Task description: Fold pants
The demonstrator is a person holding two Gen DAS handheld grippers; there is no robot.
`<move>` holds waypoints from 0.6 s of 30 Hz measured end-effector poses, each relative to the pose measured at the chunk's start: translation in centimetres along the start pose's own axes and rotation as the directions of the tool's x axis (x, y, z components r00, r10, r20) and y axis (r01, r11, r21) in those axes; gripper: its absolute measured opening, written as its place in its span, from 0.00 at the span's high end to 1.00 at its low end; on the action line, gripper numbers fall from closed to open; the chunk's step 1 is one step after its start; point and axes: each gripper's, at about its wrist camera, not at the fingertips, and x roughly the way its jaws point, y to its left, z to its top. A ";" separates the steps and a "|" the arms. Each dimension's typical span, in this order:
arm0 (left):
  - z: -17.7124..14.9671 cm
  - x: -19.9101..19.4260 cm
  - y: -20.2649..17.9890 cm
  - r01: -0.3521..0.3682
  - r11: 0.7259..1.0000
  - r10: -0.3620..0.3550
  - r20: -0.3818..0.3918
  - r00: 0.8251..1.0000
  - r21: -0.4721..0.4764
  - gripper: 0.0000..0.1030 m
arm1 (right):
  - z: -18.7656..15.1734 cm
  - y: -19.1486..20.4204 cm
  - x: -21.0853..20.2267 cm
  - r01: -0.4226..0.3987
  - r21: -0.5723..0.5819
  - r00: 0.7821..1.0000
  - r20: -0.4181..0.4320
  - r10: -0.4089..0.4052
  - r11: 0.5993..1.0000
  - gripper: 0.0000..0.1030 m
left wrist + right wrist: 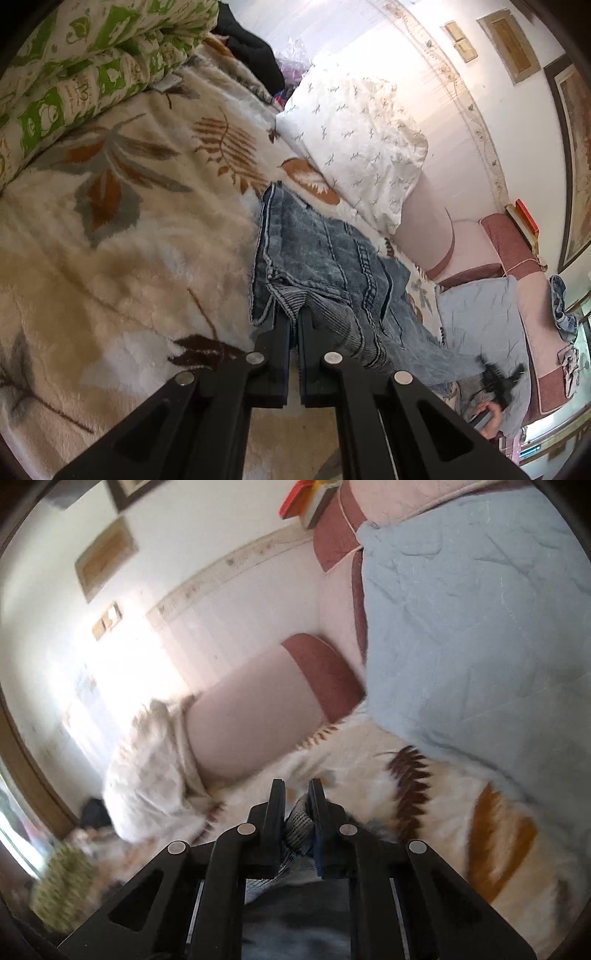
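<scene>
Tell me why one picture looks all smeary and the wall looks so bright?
Right wrist view: motion blur smears the white pillow and leaf-print blanket, and glare washes out the wall. Left wrist view: sharp, the jeans and their seams crisp, though the fisheye bends the wall border and dark corners ring both pictures.

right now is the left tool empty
No, the left tool is shut on the folded jeans lying on the blanket.
</scene>
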 end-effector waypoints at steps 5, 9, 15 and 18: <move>-0.3 0.0 0.2 -0.045 0.999 0.045 -0.037 0.998 0.006 0.95 | -5.6 -3.9 3.8 0.111 -0.080 0.908 -0.398 -0.134 0.991 0.84; -0.5 0.2 0.6 -0.061 0.998 0.061 -0.047 0.997 -0.014 0.94 | -6.1 -4.0 0.7 0.104 -0.089 0.908 -0.397 -0.132 0.991 0.57; -0.6 0.6 0.6 -0.083 0.996 0.082 -0.057 0.995 -0.015 0.94 | -2.4 -5.0 -1.6 -0.011 0.138 0.975 -0.220 0.042 0.990 0.35; -0.5 0.6 0.6 -0.082 0.997 0.081 -0.058 0.995 -0.016 0.94 | -1.5 -4.8 1.3 0.009 0.165 0.967 -0.252 0.033 0.986 0.35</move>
